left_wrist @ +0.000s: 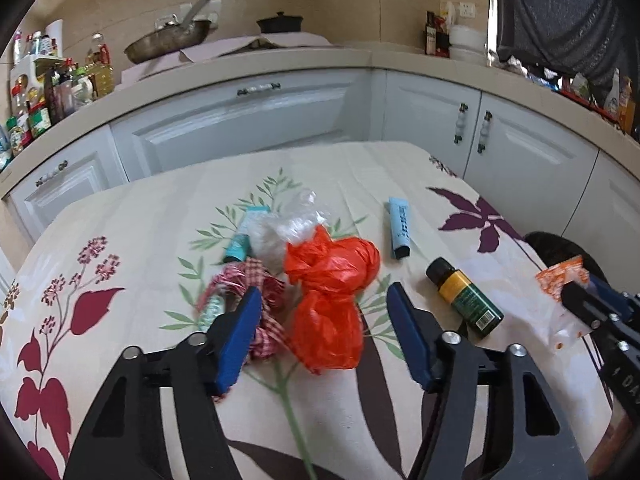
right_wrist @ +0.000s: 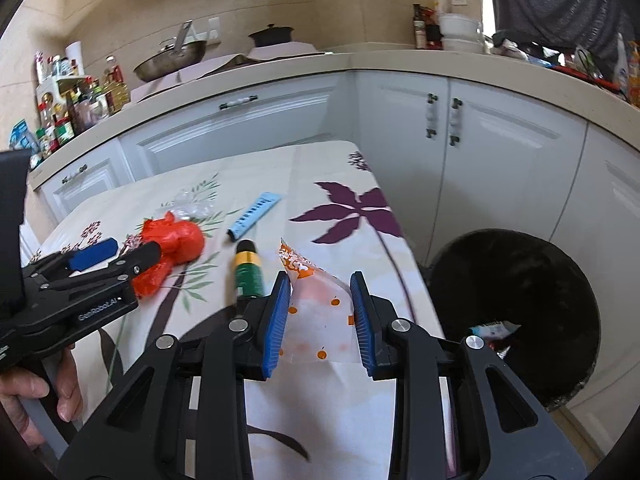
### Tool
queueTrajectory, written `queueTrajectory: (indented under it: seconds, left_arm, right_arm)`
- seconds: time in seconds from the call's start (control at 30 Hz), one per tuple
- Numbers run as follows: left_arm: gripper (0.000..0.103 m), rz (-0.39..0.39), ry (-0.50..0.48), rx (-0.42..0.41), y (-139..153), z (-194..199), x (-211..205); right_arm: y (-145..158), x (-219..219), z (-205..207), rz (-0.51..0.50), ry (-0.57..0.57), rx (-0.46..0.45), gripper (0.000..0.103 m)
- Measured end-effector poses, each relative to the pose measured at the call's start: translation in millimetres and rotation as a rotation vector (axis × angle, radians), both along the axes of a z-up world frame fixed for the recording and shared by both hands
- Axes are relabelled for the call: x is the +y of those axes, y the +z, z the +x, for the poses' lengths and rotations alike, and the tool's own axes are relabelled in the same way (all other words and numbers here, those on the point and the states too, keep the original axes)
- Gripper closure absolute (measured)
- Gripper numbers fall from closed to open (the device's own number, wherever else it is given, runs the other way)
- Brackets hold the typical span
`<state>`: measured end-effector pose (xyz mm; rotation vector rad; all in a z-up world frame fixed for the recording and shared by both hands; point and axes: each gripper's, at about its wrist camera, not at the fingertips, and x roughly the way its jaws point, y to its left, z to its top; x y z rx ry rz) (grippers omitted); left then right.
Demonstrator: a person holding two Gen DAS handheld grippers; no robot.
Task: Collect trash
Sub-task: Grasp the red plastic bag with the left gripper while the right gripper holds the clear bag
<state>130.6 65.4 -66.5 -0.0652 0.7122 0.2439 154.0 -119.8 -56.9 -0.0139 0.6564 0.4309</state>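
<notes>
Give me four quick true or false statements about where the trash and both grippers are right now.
1. The right gripper has an orange-printed clear wrapper between its fingers. True.
2. The red plastic bag is in the bin. False: it lies on the tablecloth.
3. The black bin stands on the table. False: it stands on the floor beside it.
4. A dark green bottle lies on its side. True.

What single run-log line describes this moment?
left gripper: open around orange bag | right gripper: shut on snack wrapper | bin: beside table
</notes>
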Motion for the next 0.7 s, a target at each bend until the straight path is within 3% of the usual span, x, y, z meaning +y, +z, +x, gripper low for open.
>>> queueTrajectory:
  seconds: [0.2, 0.33, 0.7]
  left_arm:
    - [0.075, -0.044, -0.014, 0.066, -10, 10, 0]
    - [0.085, -0.040, -0.024, 0.064, -10, 8, -2]
    - [0.089, -0.062, -0.033, -0.011, 8, -7, -1]
  right_arm:
    - [-3, -10, 3, 0.015, -0.006, 0.010, 0.073]
    - [-4, -11, 3, 0.019, -0.007, 0.013, 0.073]
    - [0, -14, 1, 0.019, -0.018, -0.009, 0.073]
